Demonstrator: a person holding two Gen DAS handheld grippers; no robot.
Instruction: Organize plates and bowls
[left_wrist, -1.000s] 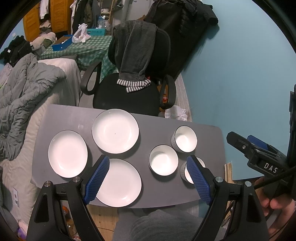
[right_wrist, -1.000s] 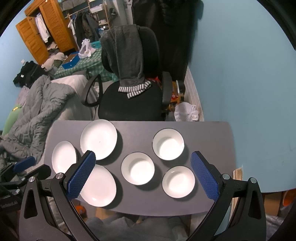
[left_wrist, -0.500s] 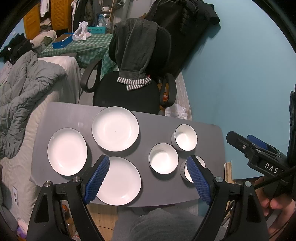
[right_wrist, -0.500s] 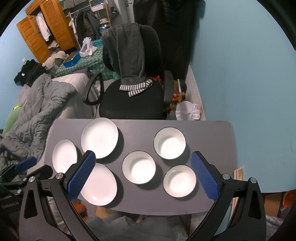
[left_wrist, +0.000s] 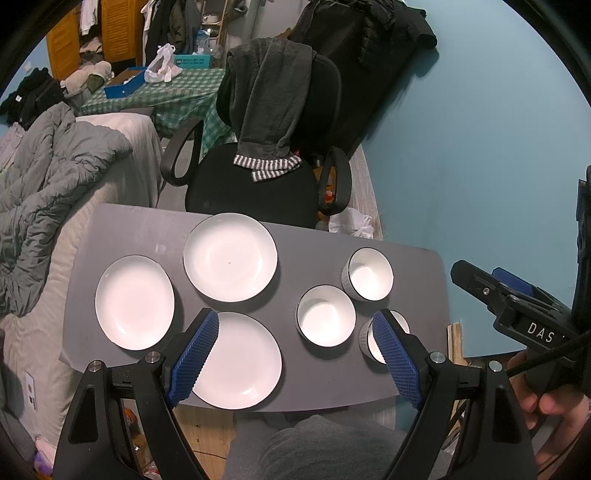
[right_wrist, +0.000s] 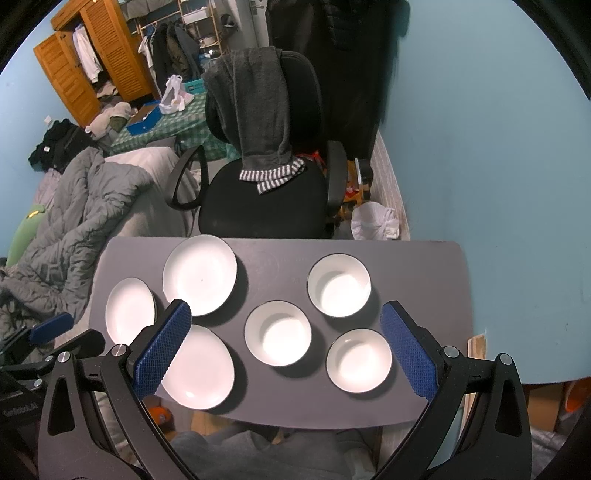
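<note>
My left tongs (left_wrist: 291, 350) and right tongs (right_wrist: 284, 347) are both hanging spread wide and empty above the table (right_wrist: 436, 280). Three plates (left_wrist: 230, 257) are lying on its left half, nearer my left tongs; three bowls (right_wrist: 277, 333) are sitting on the right half, under my right tongs.

Three plates (right_wrist: 199, 275) and three bowls (right_wrist: 277, 333) (all white) spread on a grey table (right_wrist: 424, 295).

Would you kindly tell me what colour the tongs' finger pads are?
Blue, with a knobbly grid texture; the right tongs' pads show it best in the right wrist view.
</note>
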